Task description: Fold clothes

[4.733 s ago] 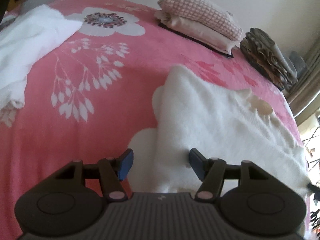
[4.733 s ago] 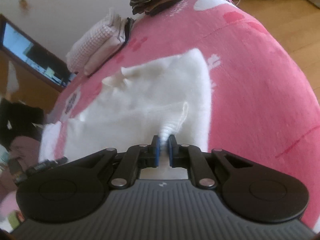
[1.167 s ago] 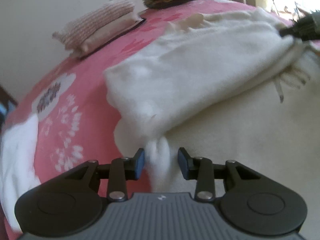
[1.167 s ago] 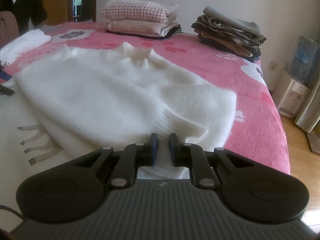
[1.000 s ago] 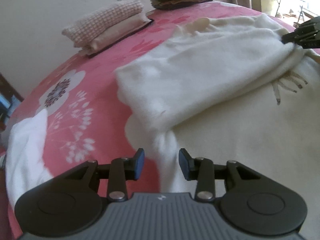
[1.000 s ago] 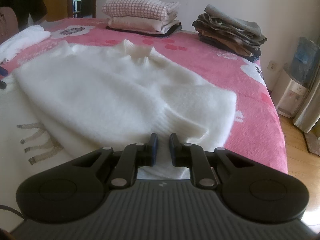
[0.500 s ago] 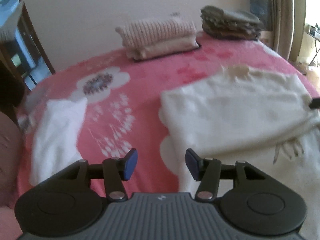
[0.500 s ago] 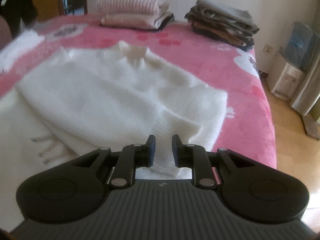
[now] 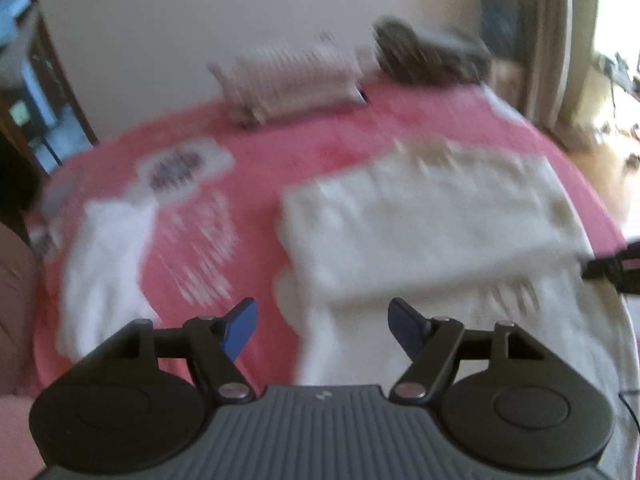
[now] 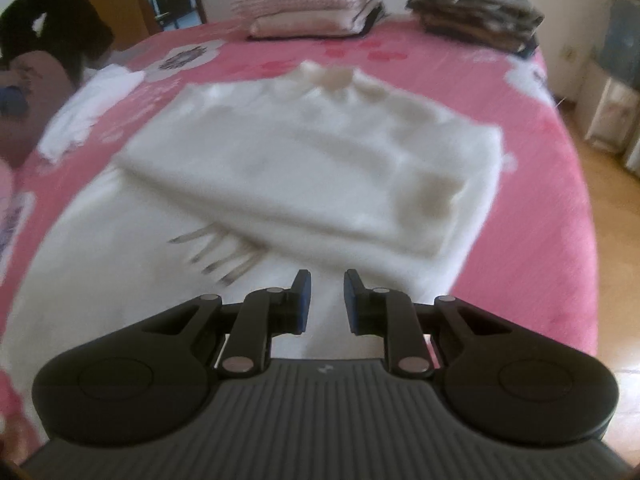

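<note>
Sweater lies folded on bed; left hand-held gripper opening empty, right hand-held gripper slightly parted, empty.

A: How is the left gripper now?

B: Its jaws are opening; the blue pads stand far apart and nothing is between them. It points downward, and its picture is blurred.

A: And the right gripper?

B: It also points down. Its pads have a small gap, with nothing pinched. Its tip appears at the edge of the left view.
</note>
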`<state>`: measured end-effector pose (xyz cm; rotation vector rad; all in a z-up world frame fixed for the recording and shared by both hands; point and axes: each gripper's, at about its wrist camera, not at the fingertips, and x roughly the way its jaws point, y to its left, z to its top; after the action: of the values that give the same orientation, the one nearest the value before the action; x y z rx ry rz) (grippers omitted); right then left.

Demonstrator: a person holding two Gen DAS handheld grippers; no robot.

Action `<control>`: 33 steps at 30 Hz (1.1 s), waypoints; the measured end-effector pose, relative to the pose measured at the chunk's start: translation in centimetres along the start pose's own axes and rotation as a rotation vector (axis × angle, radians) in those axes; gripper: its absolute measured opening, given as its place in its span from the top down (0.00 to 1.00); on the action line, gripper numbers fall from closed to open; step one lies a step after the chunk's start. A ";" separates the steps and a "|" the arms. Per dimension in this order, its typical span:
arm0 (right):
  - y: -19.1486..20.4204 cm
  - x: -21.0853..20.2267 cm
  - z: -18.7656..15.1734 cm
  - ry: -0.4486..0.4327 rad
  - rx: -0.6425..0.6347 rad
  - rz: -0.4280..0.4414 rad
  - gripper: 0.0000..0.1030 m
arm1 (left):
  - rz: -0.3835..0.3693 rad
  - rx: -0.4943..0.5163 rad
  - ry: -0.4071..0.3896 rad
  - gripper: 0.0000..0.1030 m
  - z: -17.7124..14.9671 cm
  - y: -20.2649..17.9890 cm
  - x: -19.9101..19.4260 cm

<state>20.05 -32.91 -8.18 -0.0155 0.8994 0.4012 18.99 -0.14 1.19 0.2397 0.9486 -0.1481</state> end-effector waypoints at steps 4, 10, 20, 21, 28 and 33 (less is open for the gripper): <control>1.5 0.4 -1.4 0.044 -0.050 0.002 0.84 | -0.027 -0.032 0.093 0.28 -3.3 -3.7 2.7; 0.7 2.4 -3.1 0.136 0.009 -0.042 0.83 | 0.097 0.033 0.158 0.28 -6.8 -7.5 5.9; 0.2 2.6 -3.3 0.138 0.041 -0.030 0.82 | 0.192 0.090 0.151 0.21 -8.0 -8.1 6.7; 0.2 2.6 -3.3 0.138 0.041 -0.030 0.82 | 0.196 0.088 0.149 0.21 -8.0 -8.1 6.7; 0.4 2.6 -3.2 0.135 0.037 -0.039 0.80 | 0.203 0.092 0.145 0.19 -8.3 -8.3 6.6; 0.5 2.7 -3.2 0.135 0.031 -0.045 0.80 | 0.203 0.061 0.149 0.19 -8.5 -8.1 6.5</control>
<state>18.90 -32.12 -12.17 -0.0349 1.0369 0.3471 14.18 -5.84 -10.03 0.4059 1.0622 0.0279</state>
